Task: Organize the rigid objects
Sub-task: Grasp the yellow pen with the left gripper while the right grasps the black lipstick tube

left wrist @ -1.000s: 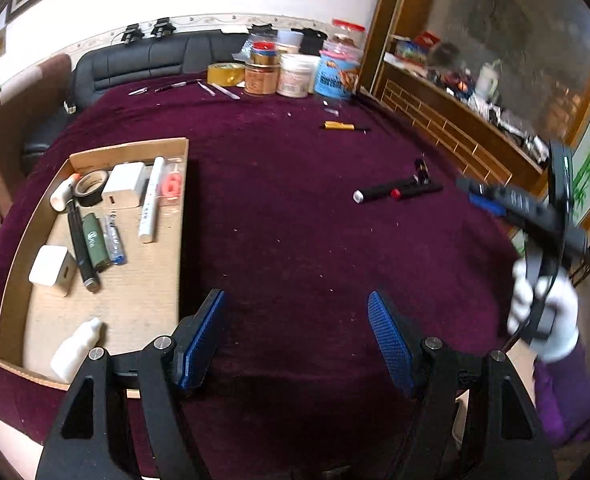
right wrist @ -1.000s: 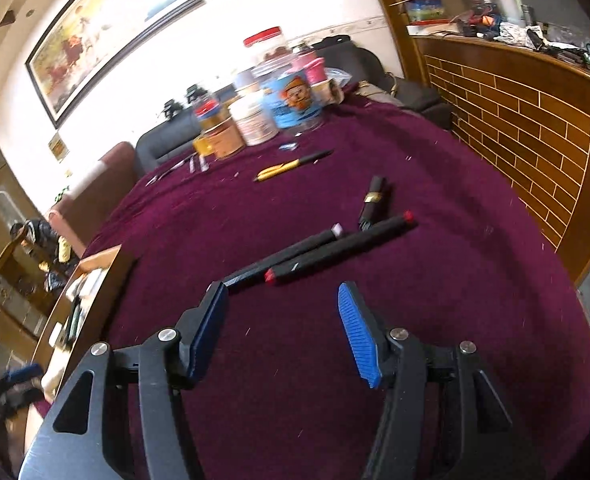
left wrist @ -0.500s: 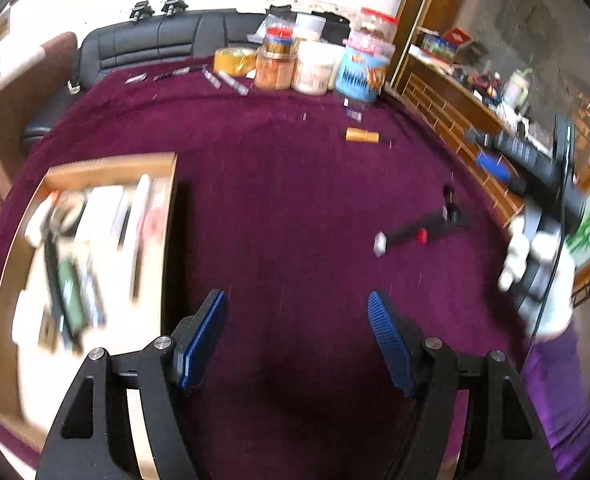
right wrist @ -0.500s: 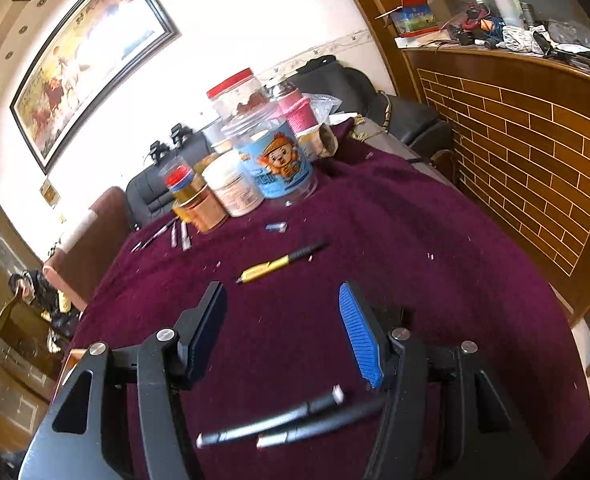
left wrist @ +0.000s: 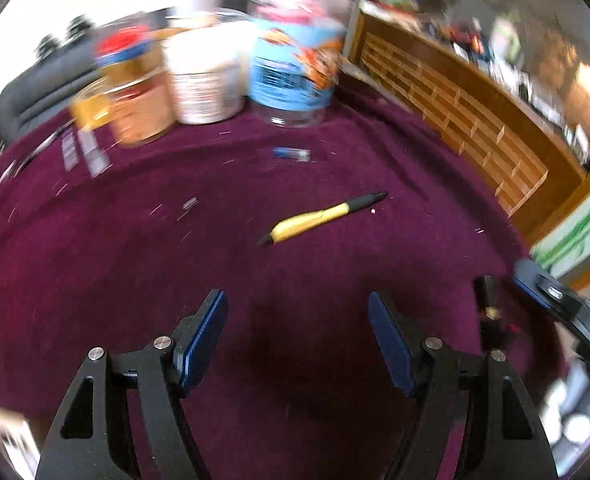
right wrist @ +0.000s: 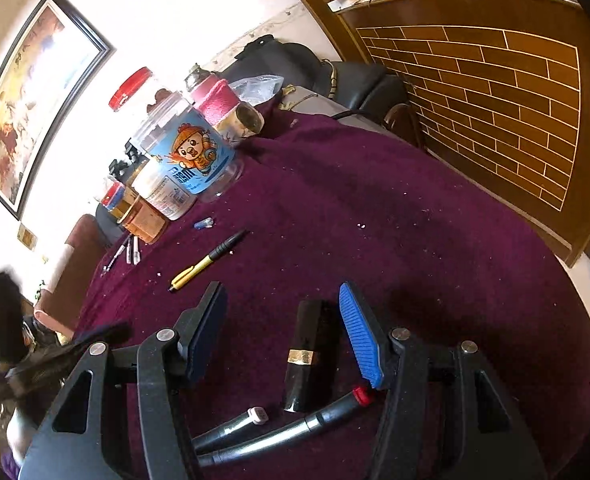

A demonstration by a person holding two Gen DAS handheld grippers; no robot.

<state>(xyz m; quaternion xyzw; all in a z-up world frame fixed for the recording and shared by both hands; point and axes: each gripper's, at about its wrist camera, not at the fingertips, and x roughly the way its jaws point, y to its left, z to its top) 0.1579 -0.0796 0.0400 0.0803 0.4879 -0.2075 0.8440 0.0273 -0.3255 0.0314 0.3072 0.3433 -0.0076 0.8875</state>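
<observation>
Two open claws, each facing its own object on the purple bench

In the left wrist view the left claw point(left wrist: 297, 340) stands apart and empty, and the yellow pen point(left wrist: 323, 216) lies ahead of it at mid-frame, its long axis slanting from lower left to upper right, black tip upper right. In the right wrist view the right claw point(right wrist: 283, 328), also apart, has the black tube point(right wrist: 309, 354) between its pads, not yet touched, long axis nearly upright in the frame.

Open cloth point(right wrist: 435, 240): bare maroon stretch, right and centre.
Far edge: jars point(right wrist: 183, 148) crowd together, blocking passage.
Centre: yellow pen point(left wrist: 319, 218) lies alone.
Near: black lipstick tube point(right wrist: 309, 354) and two markers point(right wrist: 291, 426) clutter the cloth.
</observation>
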